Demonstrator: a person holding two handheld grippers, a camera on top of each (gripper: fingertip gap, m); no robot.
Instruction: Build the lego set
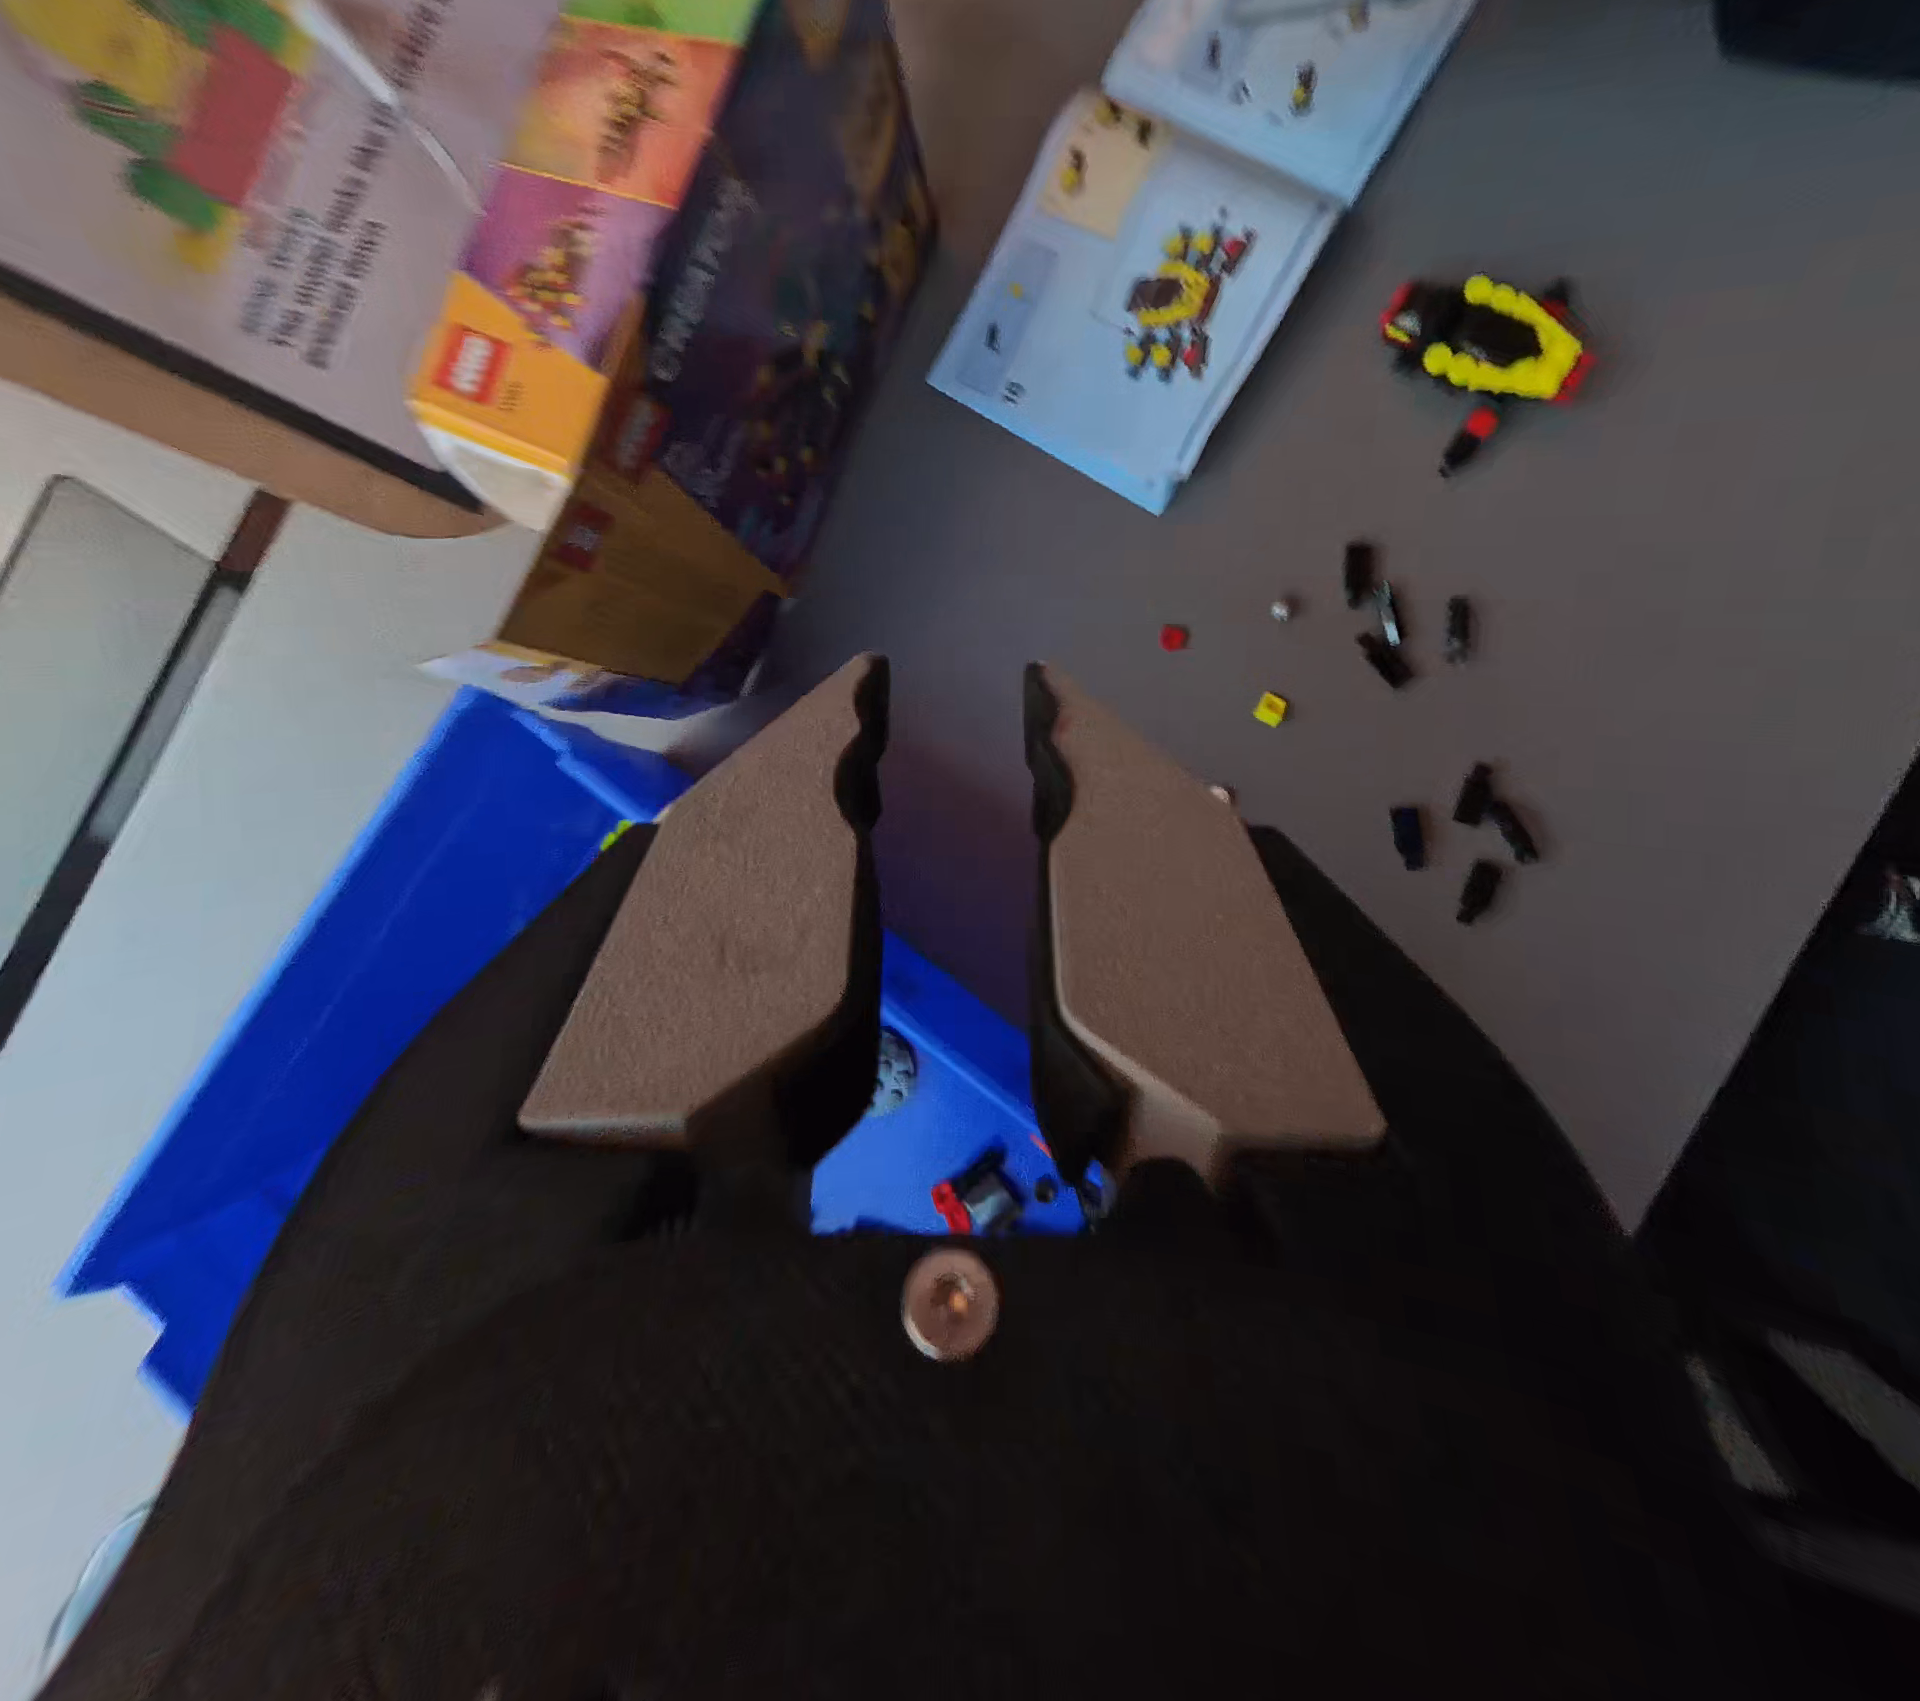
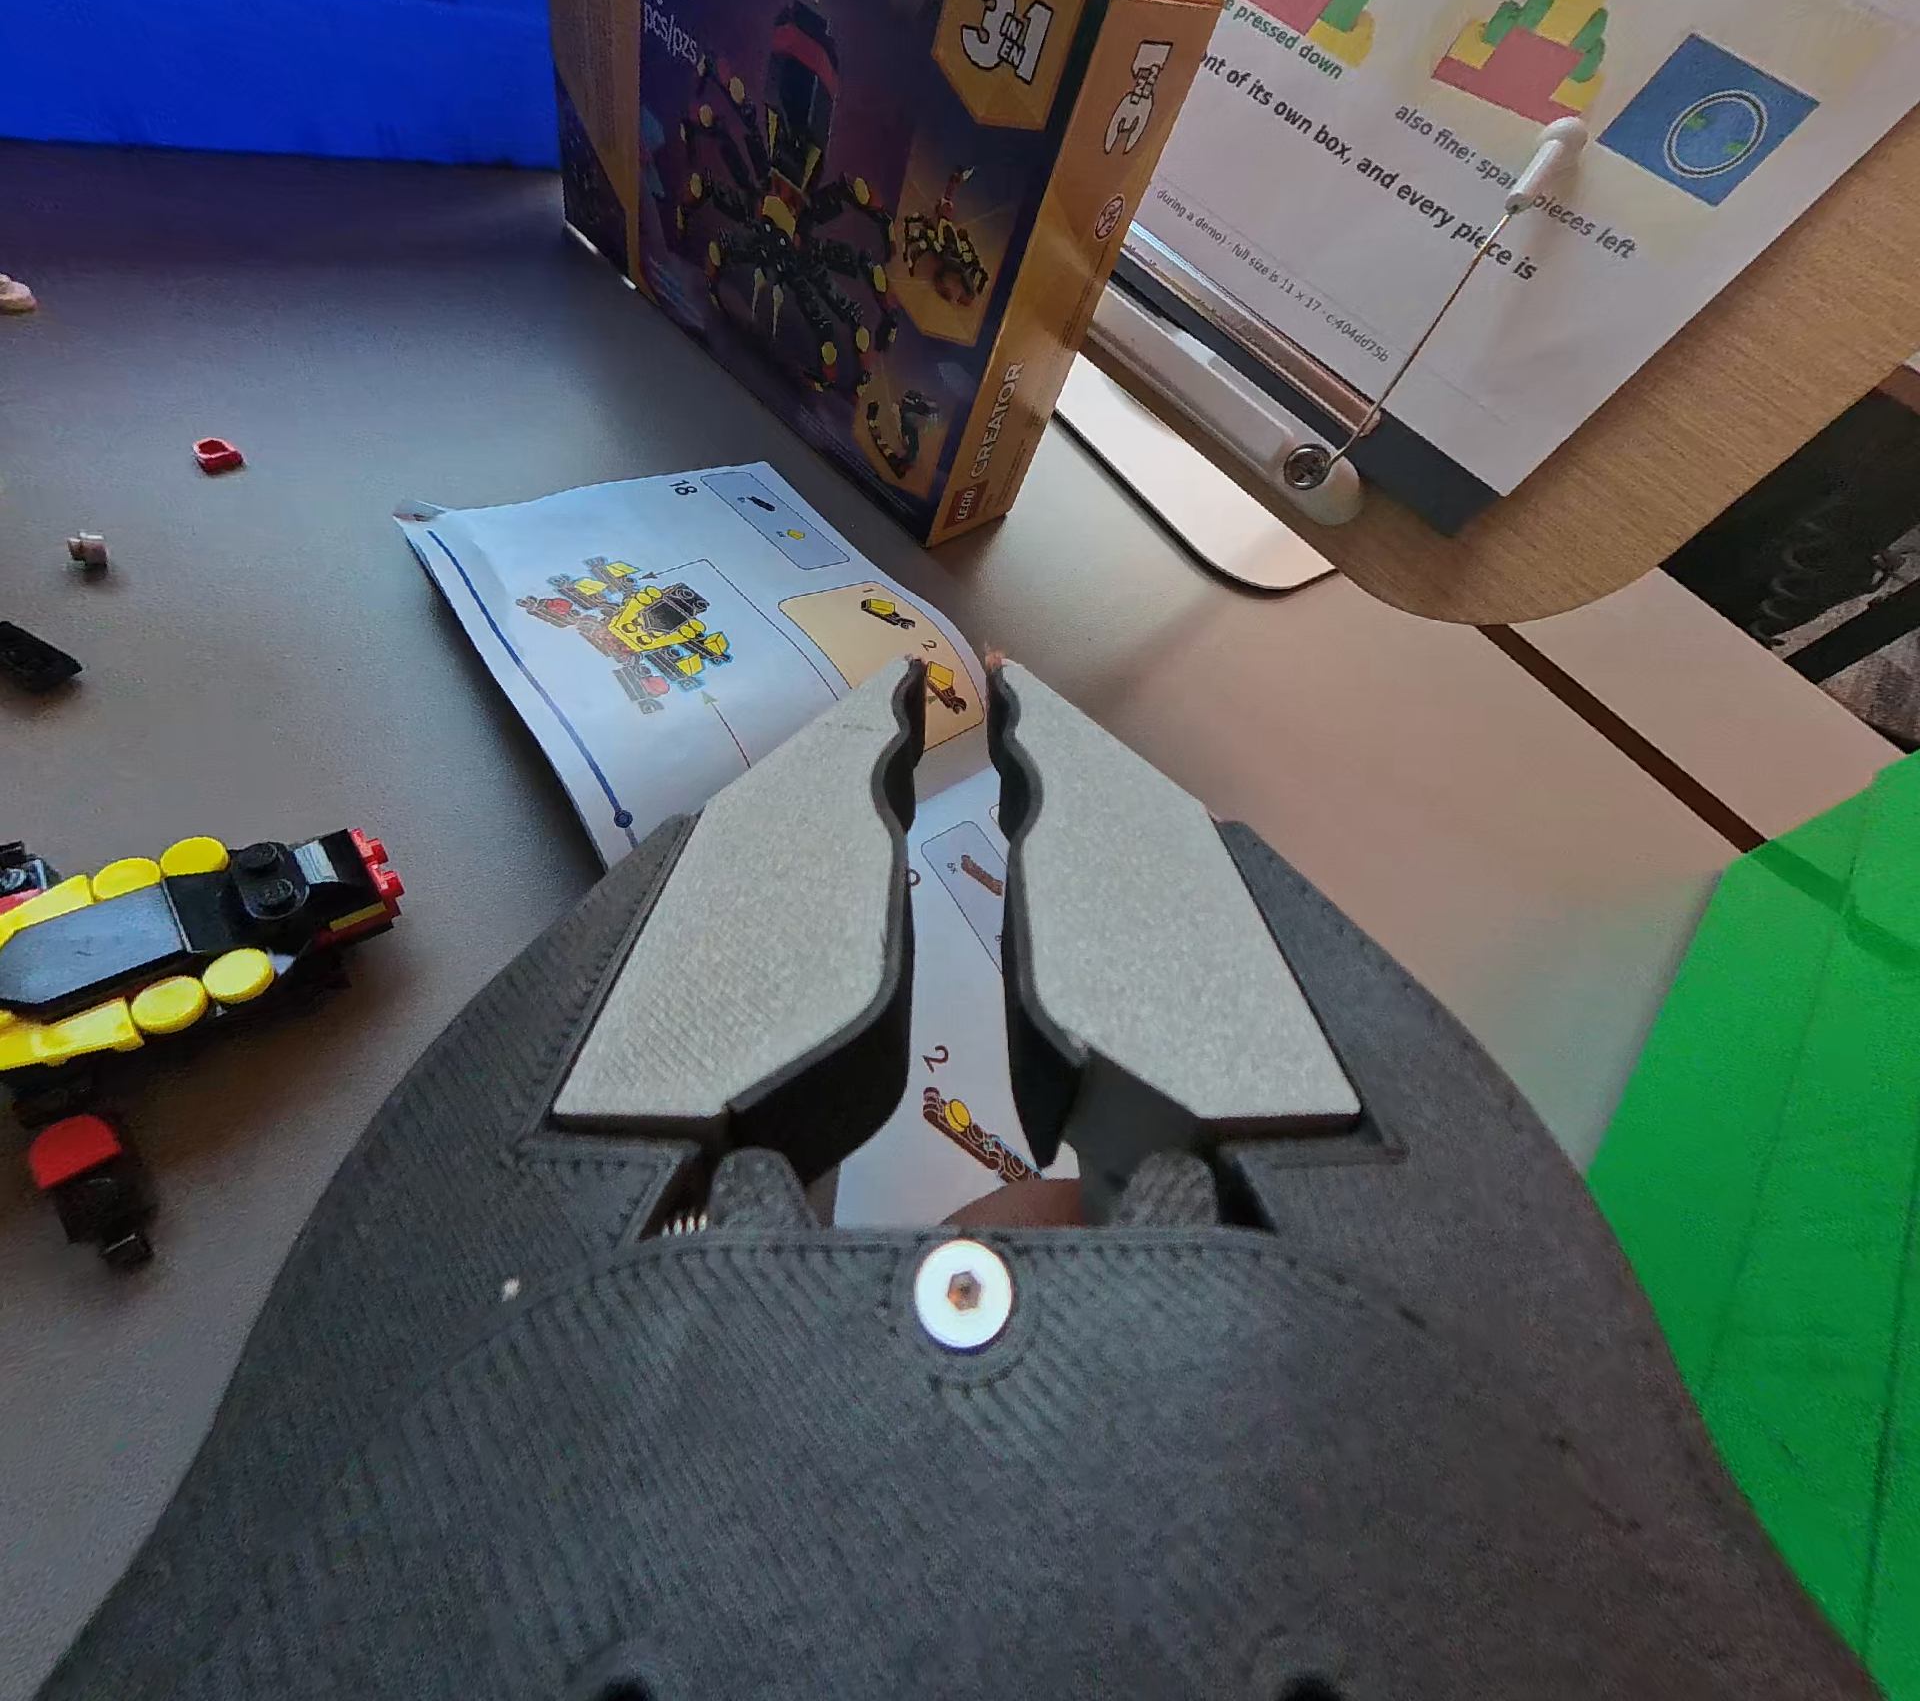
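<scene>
A partly built black, yellow and red lego model lies on the dark grey table, also at the left of the right wrist view. A small red and black sub-part lies beside it. Loose black pieces, a red piece and a yellow piece are scattered nearby. The open instruction booklet lies flat. My left gripper is open and empty, above the table's edge and a blue bin. My right gripper is narrowly open and empty, over the booklet.
The lego box stands behind the booklet, next to a board with an illustrated sheet. A blue bin with a few parts sits at the table's side. A green object is at the right. The left wrist view is blurred. One gripper's finger ends stand about 25 cm off the other's. My left gripper's tips are some 15 cm from the red piece. My right wrist view looks at it from another angle.
</scene>
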